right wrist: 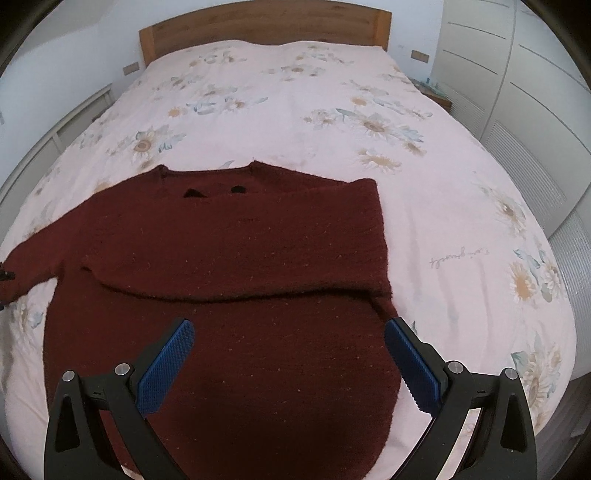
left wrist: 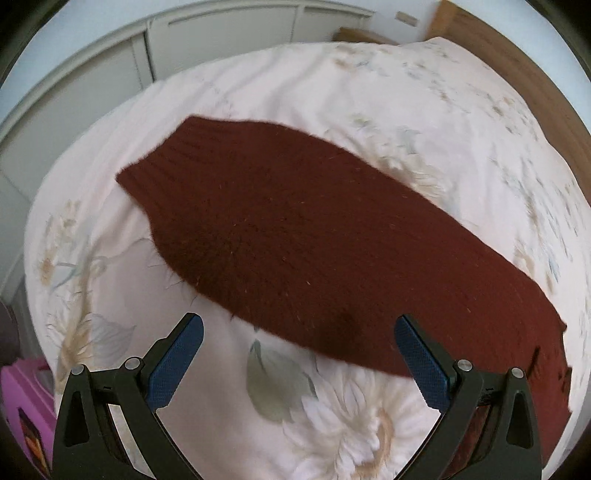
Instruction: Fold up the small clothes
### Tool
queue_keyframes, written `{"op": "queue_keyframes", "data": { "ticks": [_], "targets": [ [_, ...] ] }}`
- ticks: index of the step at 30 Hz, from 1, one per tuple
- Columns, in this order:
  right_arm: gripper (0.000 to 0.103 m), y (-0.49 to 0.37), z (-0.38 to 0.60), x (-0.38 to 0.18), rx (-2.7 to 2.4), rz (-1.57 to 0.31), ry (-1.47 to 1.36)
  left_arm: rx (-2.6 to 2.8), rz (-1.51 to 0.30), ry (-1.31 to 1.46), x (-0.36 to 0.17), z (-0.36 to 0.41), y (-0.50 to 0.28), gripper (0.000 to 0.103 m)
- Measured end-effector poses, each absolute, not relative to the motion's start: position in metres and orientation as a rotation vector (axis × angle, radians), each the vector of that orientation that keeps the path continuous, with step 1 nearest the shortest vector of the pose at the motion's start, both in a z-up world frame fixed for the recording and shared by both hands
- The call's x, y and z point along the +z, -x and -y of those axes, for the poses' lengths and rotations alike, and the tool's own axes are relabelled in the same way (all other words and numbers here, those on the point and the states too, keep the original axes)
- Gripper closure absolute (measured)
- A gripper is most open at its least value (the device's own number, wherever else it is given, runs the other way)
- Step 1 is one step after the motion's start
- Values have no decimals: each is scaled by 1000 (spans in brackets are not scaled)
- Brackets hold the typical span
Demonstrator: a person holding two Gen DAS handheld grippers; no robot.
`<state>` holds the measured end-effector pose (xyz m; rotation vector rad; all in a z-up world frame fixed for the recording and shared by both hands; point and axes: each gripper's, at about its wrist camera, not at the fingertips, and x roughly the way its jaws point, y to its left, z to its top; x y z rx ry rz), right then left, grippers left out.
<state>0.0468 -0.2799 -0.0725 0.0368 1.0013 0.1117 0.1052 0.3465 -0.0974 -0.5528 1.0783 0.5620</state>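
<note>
A dark red knitted sweater (right wrist: 236,258) lies flat on the flowered bedspread (right wrist: 295,103), neck toward the headboard. Its right sleeve is folded across the chest; the left sleeve (right wrist: 33,254) stretches out to the left. In the left wrist view that outstretched sleeve (left wrist: 295,236) runs diagonally, ribbed cuff (left wrist: 177,155) at the upper left. My left gripper (left wrist: 299,332) hovers open over the sleeve's near edge, holding nothing. Above the sweater's lower body my right gripper (right wrist: 290,336) also stands open, with nothing between its blue pads (right wrist: 166,365).
A wooden headboard (right wrist: 258,18) closes the far end of the bed. White wardrobe doors (right wrist: 535,110) line the right side, and a pink box (left wrist: 22,398) sits low by the bed's left edge. Bare bedspread extends beyond the sweater.
</note>
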Motion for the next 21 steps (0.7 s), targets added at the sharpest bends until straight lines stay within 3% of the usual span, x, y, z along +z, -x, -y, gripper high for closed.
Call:
{"op": "queue_keyframes", "data": {
  "ticks": [4, 7, 10, 12, 13, 21],
  "targets": [
    [1, -51, 278, -74, 97, -1007, -27, 557, -1118, 627, -113, -361, -110, 2],
    [1, -55, 279, -76, 89, -1015, -31, 555, -1126, 637, -120, -367, -110, 13],
    [1, -58, 279, -76, 82, -1015, -24, 564, -1086, 617, -115, -371, -102, 43],
    [1, -58, 279, -75, 82, -1013, -20, 529, -1073, 596, -108, -371, -100, 80],
    [1, -58, 279, -75, 84, -1012, -21, 492, -1067, 584, -103, -372, -98, 87],
    [1, -58, 272, -68, 105, -998, -2, 303, -1027, 468, -43, -348, -93, 89]
  ]
}}
